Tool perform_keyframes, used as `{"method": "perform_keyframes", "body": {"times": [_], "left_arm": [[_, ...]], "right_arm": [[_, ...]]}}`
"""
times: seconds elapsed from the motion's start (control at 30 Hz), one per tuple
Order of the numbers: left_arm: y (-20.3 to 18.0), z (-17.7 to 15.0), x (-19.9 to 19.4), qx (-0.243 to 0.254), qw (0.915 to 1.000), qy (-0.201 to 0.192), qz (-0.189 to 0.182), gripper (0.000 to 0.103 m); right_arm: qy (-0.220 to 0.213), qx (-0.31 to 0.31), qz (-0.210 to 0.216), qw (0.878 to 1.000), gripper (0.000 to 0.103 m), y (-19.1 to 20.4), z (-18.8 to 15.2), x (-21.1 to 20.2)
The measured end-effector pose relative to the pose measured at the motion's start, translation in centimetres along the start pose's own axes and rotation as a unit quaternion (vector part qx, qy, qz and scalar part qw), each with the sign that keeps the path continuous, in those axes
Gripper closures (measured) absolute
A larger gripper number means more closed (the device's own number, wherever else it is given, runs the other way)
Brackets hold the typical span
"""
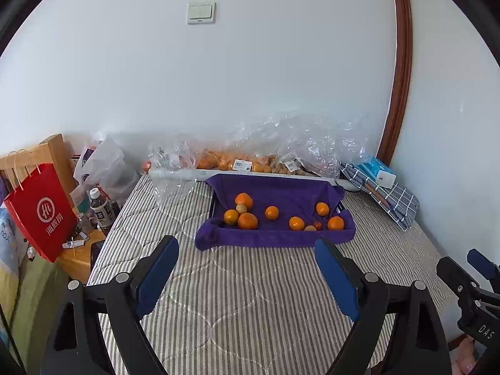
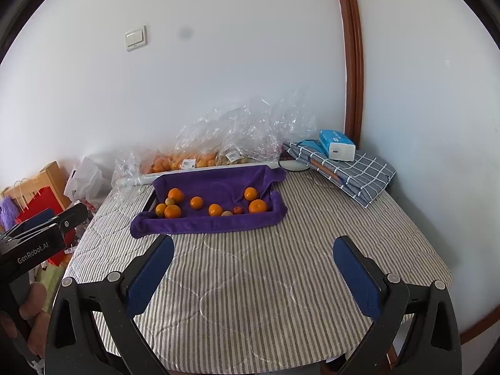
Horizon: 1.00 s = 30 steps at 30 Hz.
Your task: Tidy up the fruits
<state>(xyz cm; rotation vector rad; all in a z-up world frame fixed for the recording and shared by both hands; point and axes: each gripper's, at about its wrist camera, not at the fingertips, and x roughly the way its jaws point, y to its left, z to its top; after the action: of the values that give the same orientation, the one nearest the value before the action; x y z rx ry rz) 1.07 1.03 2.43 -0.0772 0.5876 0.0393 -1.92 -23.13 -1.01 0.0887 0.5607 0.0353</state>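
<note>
Oranges (image 1: 271, 212) lay loose in the towel-lined tray (image 1: 275, 237) by the bed's far edge (sorted? unclear). More sat in bags (image 1: 231, 161) behind. Left gripper (image 1: 247, 276) and right gripper (image 2: 253, 276) both gaped wide, empty.

Bagged fruit (image 1: 225, 161) behind the purple towel (image 1: 275, 234) is blurred by crinkled plastic, so kind & count can't be told, bag label text (image 1: 242, 164) is too small to read, and right gripper (image 1: 478, 284) is cut by the frame edge.
</note>
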Motion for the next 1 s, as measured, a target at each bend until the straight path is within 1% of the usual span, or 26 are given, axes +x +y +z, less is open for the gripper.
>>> {"method": "perform_keyframes", "body": {"times": [1.0], "left_arm": [[-0.02, 0.07, -0.37, -0.003, 1.0, -0.003, 0.0, 0.014]], "right_arm": [[-0.002, 0.003, 0.001, 1.0, 0.002, 0.26, 0.02, -0.43]]}}
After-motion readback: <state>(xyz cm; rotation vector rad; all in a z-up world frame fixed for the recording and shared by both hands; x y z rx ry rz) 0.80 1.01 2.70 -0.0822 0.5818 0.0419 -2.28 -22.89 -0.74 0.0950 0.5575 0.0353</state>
